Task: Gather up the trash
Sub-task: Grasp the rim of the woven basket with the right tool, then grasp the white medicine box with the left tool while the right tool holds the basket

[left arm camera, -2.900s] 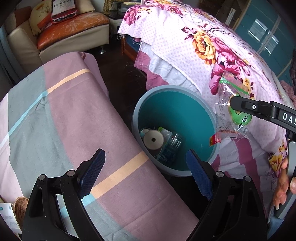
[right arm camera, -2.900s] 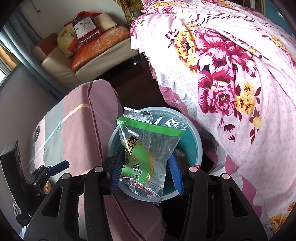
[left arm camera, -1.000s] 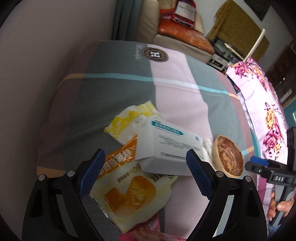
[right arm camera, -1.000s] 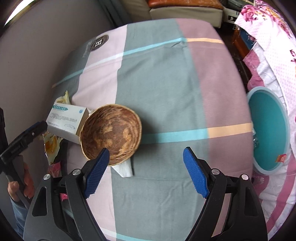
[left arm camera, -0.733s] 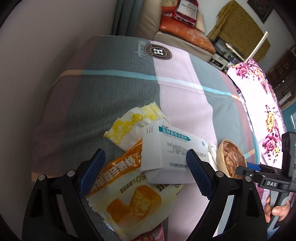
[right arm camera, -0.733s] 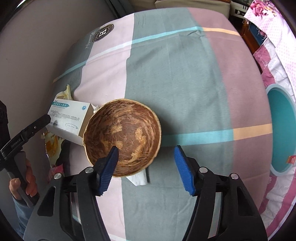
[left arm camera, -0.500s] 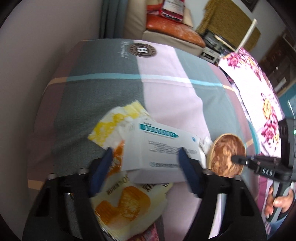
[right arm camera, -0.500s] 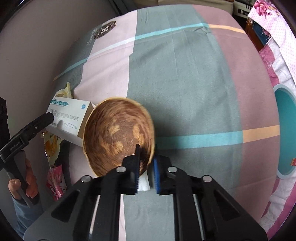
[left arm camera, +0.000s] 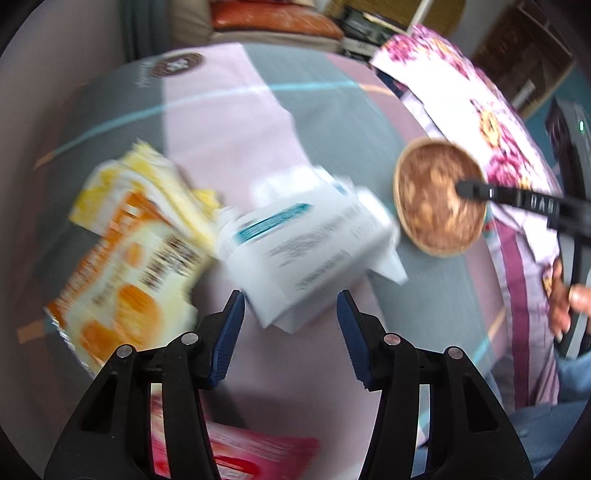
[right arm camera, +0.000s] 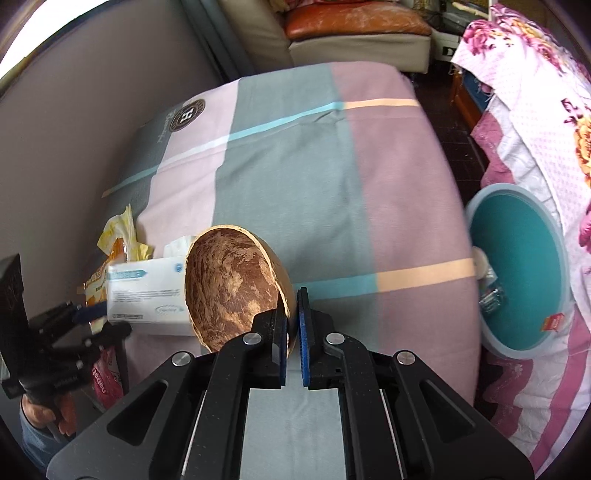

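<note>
My right gripper (right arm camera: 293, 332) is shut on the rim of a brown coconut-shell bowl (right arm camera: 229, 284) and holds it tilted above the bedspread; the bowl also shows in the left wrist view (left arm camera: 439, 199). My left gripper (left arm camera: 290, 325) is half open around the near end of a white medicine box (left arm camera: 306, 251), also seen in the right wrist view (right arm camera: 147, 295). Whether the pads touch the box is blurred. An orange snack wrapper (left arm camera: 122, 273) and a yellow wrapper (left arm camera: 147, 173) lie left of the box. A pink packet (left arm camera: 258, 454) lies under my left gripper.
The teal trash bin (right arm camera: 524, 277) stands on the floor to the right, between the striped bedspread (right arm camera: 332, 147) and a floral quilt (right arm camera: 546, 110). It holds several pieces of trash. A sofa (right arm camera: 354, 33) is at the back. A wall runs along the left.
My right gripper dropped the green snack bag, closed on the bowl's rim and lifted it tilted. My left gripper has narrowed and moved onto the white box.
</note>
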### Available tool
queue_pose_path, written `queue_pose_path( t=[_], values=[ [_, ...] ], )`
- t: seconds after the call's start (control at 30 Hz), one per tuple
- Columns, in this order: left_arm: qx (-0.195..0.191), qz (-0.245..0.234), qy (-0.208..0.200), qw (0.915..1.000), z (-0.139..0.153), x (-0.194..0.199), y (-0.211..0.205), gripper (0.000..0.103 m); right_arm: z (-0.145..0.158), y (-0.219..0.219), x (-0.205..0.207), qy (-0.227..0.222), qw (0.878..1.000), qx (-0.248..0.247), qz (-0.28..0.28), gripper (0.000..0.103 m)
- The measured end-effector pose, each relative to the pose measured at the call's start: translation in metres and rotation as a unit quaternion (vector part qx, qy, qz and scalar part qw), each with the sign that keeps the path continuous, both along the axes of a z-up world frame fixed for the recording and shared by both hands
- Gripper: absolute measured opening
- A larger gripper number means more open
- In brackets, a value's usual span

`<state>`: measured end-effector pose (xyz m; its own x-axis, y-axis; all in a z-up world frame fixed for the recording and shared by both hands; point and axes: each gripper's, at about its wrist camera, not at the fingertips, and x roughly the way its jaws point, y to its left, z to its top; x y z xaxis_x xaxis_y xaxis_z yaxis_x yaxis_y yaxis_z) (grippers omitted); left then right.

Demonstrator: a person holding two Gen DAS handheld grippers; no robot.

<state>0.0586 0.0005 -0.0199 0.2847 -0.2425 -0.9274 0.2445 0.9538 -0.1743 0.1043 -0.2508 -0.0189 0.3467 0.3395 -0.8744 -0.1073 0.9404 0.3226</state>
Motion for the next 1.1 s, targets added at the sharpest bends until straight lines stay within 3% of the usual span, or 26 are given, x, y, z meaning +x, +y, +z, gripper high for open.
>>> queue_pose_path(
  t=[0.1, 0.17, 0.23, 0.33, 0.47, 0.73, 0.93, 1.0, 1.1],
  values=[
    [0.011, -0.022, 0.008, 0.9997, -0.005, -0.01, -0.017, 0.054, 0.003, -0.016, -0.007, -0.006, 1.0, -0.002, -0.011, 0.005],
    [0.025, -0.027, 0.009, 0.9993, -0.004, -0.014, -0.021, 0.061, 0.004, -0.026, -0.012, -0.007, 1.0, 0.001, -0.016, 0.005],
    [0.044, -0.024, -0.004, 0.9988, 0.0, -0.018, -0.02, 0.067, 0.006, -0.039, -0.019, -0.008, 1.0, 0.006, -0.022, 0.005],
    [0.06, -0.021, -0.018, 0.9978, 0.009, -0.018, -0.012, 0.068, 0.008, -0.05, -0.026, -0.01, 1.0, 0.009, -0.028, 0.005],
    [0.087, -0.04, -0.045, 0.9944, 0.016, -0.006, -0.015, 0.089, 0.009, -0.056, -0.032, -0.012, 0.999, 0.013, -0.034, 0.005],
    [0.144, -0.128, -0.046, 0.9802, -0.009, 0.03, -0.049, 0.089, 0.014, -0.06, -0.038, -0.014, 0.999, 0.016, -0.045, 0.006],
    [0.164, -0.19, -0.041, 0.9671, -0.027, 0.033, -0.067, 0.089, 0.011, -0.065, -0.035, -0.006, 0.998, 0.017, -0.056, 0.006],
    [0.162, -0.185, -0.041, 0.9684, -0.031, 0.033, -0.066, 0.089, 0.009, -0.066, -0.034, -0.003, 0.998, 0.019, -0.057, 0.006],
    [0.133, -0.156, -0.046, 0.9776, -0.025, 0.031, -0.06, 0.079, 0.007, -0.066, -0.032, -0.002, 0.998, 0.02, -0.057, 0.006]
  ],
)
